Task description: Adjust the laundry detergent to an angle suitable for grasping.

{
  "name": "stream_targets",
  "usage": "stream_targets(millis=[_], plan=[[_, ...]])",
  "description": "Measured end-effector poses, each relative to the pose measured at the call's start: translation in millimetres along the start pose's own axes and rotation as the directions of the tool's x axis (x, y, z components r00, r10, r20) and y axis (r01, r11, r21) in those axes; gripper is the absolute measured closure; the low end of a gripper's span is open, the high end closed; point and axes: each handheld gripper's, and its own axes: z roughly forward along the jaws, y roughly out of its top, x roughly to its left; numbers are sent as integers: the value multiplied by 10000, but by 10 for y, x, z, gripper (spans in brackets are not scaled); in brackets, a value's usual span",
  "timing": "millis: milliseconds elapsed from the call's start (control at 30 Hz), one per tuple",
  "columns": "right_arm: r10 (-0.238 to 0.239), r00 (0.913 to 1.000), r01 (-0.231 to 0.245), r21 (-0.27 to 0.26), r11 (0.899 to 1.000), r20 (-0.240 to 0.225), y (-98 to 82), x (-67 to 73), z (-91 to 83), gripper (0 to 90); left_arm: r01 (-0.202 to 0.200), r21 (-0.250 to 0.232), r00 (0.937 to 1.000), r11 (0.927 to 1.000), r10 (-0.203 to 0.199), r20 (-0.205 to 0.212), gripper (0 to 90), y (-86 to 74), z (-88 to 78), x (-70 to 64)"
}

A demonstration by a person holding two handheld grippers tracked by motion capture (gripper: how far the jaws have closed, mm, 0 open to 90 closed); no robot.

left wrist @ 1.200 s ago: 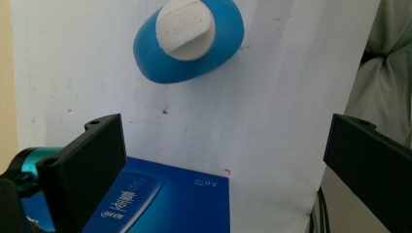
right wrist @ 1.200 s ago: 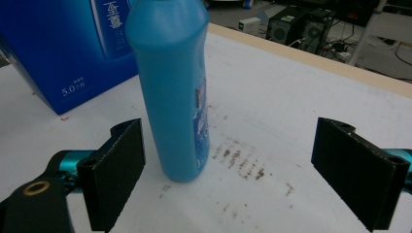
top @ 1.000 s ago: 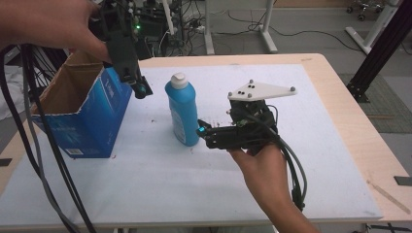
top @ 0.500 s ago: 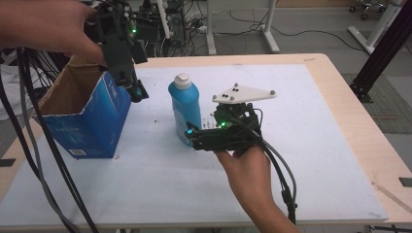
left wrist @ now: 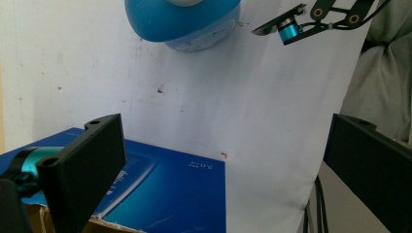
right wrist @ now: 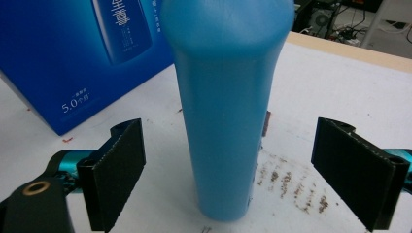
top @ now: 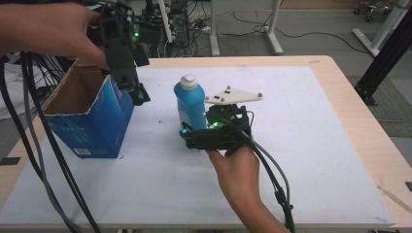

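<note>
**Right hand-held gripper draws in on blue bottle**

Since a second ago, the right hand-held gripper (top: 187, 132) has slid leftward and a little toward the near edge of the counter (top: 311, 145), coming in on the foot of the blue bottle (top: 190, 100), which has kept its place. The left hand-held gripper (top: 138, 97) has stayed hanging over the open cardboard box (top: 92, 121), with no clear shift.

The blue bottle stands upright, white cap on top, near the middle of the white-covered counter, somewhat toward the far edge and left of centre. In the right gripper view the bottle (right wrist: 226, 107) rises between the two black jaws, which stand apart on either side of it with a gap showing at each side; the pads do not press on it. A hand (top: 238, 170) reaching in from the near edge carries this tool, its grey three-cornered plate (top: 234, 96) level above it and its cable trailing back to the near edge.

The blue box sits by the left edge of the counter, its top open and brown inside. In the left gripper view the jaws are wide apart with nothing between them, looking down on the box's printed side (left wrist: 165, 194), with the bottle (left wrist: 182, 22) farther off. Brown specks mark the white surface beside the bottle's base (right wrist: 286, 179).
</note>
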Motion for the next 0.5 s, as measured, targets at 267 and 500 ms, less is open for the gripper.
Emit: stream_targets(millis=[267, 500], plan=[[73, 9999, -74, 213, 9997, 75, 13, 10, 134, 114, -18, -35, 10000, 10000, 18, 3, 17, 1, 8, 16], [54, 10000, -56, 187, 9998, 75, 38, 33, 219, 114, 19, -27, 10000, 10000, -19, 37, 17, -10, 33, 35]])
